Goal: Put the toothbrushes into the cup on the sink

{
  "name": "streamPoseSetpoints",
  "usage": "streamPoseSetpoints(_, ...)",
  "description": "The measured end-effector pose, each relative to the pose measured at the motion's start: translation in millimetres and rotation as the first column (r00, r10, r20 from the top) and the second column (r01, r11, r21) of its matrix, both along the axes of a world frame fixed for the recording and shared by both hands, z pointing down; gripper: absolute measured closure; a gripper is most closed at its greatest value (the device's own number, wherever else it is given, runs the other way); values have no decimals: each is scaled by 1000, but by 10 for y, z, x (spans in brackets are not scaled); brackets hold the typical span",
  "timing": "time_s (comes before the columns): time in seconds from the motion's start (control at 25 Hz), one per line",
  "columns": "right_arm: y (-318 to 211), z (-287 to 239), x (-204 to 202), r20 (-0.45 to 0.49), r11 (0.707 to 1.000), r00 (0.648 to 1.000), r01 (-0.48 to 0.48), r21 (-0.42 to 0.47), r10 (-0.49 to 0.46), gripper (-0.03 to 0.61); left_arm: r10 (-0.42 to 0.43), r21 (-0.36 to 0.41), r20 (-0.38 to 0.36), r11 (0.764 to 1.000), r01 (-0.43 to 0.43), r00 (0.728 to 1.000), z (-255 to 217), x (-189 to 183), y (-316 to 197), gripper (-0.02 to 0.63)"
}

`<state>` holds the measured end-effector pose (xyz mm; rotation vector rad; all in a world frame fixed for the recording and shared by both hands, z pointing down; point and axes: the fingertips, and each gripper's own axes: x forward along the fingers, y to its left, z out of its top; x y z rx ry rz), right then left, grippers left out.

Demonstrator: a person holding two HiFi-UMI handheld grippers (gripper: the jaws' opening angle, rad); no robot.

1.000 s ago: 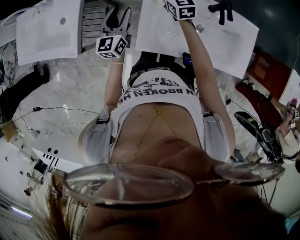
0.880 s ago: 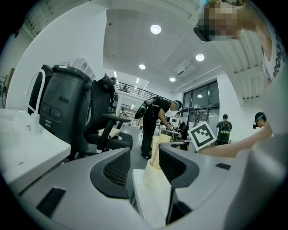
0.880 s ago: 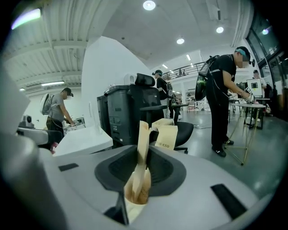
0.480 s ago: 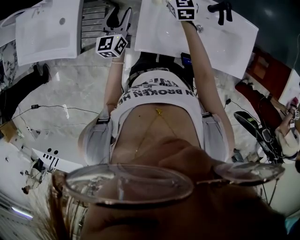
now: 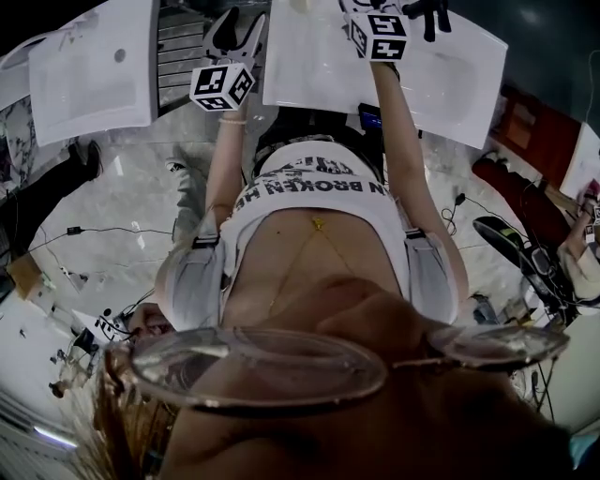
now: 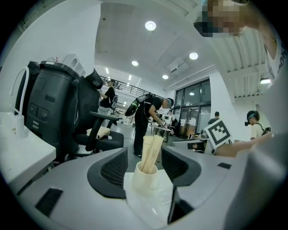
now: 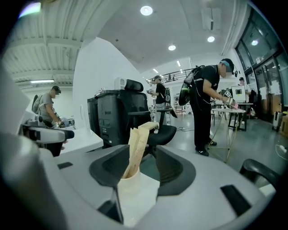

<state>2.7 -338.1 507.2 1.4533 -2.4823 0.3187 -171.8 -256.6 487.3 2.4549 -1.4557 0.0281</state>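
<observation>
A cream cup (image 6: 146, 174) stands on the white sink (image 5: 441, 80) with two paper-wrapped toothbrushes (image 6: 152, 149) upright in it. In the left gripper view the cup shows a little ahead of my left gripper (image 6: 143, 157). Its jaws are opening, and their pads touch nothing. The right gripper view has the same cup (image 7: 131, 183) and toothbrushes (image 7: 136, 146) in front of my right gripper (image 7: 141, 155). Those jaws are opening too, clear of the wrappers. In the head view the right gripper's marker cube (image 5: 378, 36) is over the sink. The left gripper's marker cube (image 5: 223, 86) is beside its left edge.
A black faucet (image 5: 427, 14) sits at the sink's far side. A second white sink (image 5: 89, 70) is off to the left. Black office chairs (image 7: 148, 121) stand behind the sink, with several people at tables farther back. Cables lie on the marble floor (image 5: 112, 225).
My right gripper has drawn back a little from the far edge of the sink toward the person. The left gripper has hardly moved. The head view has shifted slightly.
</observation>
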Motion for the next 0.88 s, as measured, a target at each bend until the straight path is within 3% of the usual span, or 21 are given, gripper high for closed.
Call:
streamPoseSetpoints(0.2,355,-156,89,3,999,1000,21,31,-21,394,83,-5,13,997,-83,996,-56,278,44,411)
streamPoseSetpoints(0.28,508,-202,111,7,999,1000,28,40,-28,448,118,2,9,993,-118,993,-89,417,86,532)
streamPoseSetpoints(0.36,663,-248,131,3,998,1000,29,52,-29,513,153,11,-2,988,-153,988,-129,563,147,578)
streamPoseSetpoints(0.52,968,-363,149,25,997,998,47,57,-49,546,210,13,14,978,-210,978,-210,862,302,599)
streamPoseSetpoints(0.88,1394,-695,237,25,993,998,52,105,-55,551,282,31,38,959,-283,959,-574,1369,643,600)
